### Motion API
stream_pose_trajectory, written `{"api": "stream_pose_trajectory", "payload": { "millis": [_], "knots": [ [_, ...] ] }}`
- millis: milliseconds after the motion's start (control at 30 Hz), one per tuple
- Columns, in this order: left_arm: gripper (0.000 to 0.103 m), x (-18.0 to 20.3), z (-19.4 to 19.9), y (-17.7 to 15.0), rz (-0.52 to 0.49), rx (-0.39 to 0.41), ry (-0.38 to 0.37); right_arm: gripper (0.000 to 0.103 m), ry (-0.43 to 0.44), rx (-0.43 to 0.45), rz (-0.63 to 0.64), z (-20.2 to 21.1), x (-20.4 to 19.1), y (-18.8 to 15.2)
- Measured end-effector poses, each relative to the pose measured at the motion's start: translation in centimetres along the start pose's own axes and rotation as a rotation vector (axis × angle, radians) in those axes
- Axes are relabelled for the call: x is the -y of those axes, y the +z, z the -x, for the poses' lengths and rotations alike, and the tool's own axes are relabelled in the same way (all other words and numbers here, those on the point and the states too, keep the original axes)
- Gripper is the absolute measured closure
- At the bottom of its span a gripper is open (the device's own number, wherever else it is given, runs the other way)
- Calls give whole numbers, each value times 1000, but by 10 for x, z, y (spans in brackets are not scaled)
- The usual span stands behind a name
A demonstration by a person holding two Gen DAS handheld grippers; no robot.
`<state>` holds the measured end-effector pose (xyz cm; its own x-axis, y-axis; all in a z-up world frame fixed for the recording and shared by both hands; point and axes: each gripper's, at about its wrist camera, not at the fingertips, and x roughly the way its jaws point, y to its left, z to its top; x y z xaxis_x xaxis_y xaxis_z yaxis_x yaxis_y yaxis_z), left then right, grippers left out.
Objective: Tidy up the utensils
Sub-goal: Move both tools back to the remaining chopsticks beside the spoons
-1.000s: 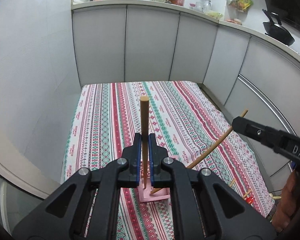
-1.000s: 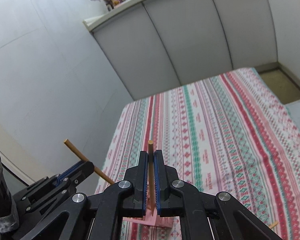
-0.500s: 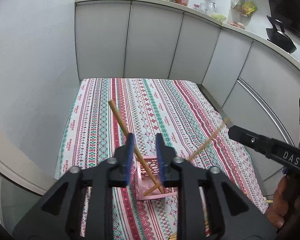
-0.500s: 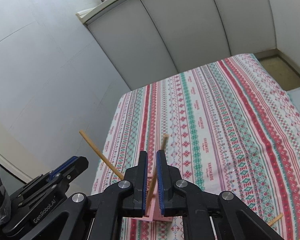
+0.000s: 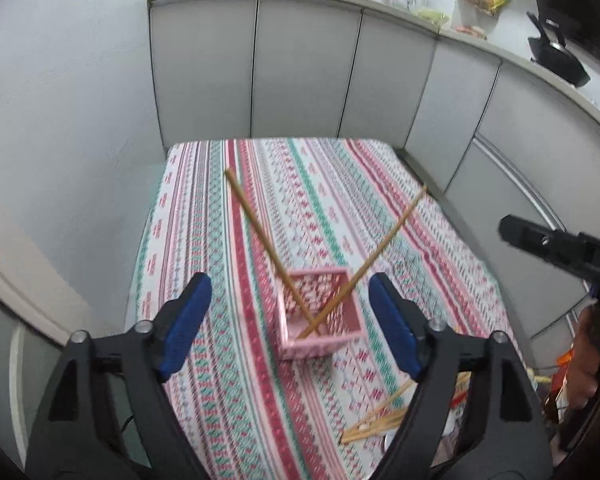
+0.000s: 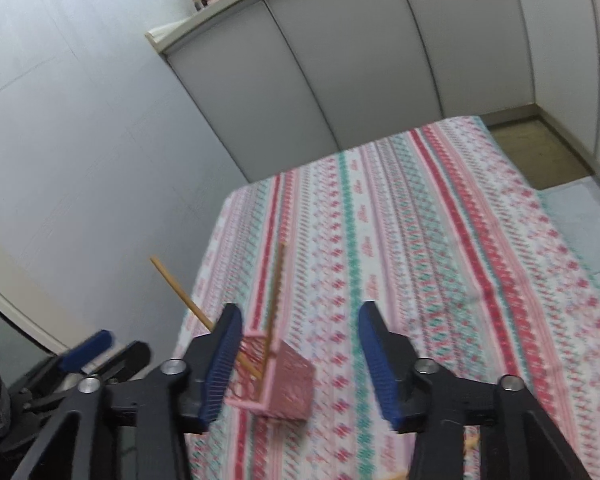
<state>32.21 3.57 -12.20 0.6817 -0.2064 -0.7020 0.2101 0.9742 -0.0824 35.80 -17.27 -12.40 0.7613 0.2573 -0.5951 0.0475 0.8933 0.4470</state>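
A pink mesh holder (image 5: 320, 314) stands on the striped tablecloth (image 5: 228, 200). Two wooden chopsticks lean in it, one tilted left (image 5: 260, 236) and one tilted right (image 5: 384, 240). My left gripper (image 5: 290, 324) is open and empty, raised above and just behind the holder. My right gripper (image 6: 298, 360) is open and empty, raised beside the holder (image 6: 280, 380), which shows with both chopsticks (image 6: 276, 288) in the right wrist view. The right gripper also shows at the right edge of the left wrist view (image 5: 556, 248).
Several loose chopsticks (image 5: 380, 416) lie on the cloth at the near right edge. Grey cabinet panels (image 5: 300, 72) wall the table's far and right sides. A white wall (image 5: 60, 120) borders the left. A cluttered counter (image 5: 440, 8) runs above.
Both grippers have opened and let go of their chopsticks, which now lean in the pink holder. Both grippers have pulled back and up from the holder.
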Motion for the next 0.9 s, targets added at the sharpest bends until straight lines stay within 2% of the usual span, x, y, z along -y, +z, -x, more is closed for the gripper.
{"api": "stream_pose_trajectory", "payload": {
  "millis": [300,567,733,900],
  "knots": [
    [18,11,-8,-33,-64,-170,-21,18,-120,-140,-2,12,41,-26],
    [18,51,-21,-67,-205,-282,-79,17,-202,-285,-78,13,89,-50],
    [18,82,-34,-79,-292,-331,-94,17,-264,-333,-105,19,115,-61],
    [18,110,-52,-86,-335,-369,-106,17,-303,-381,-119,21,136,-72]
  ]
}}
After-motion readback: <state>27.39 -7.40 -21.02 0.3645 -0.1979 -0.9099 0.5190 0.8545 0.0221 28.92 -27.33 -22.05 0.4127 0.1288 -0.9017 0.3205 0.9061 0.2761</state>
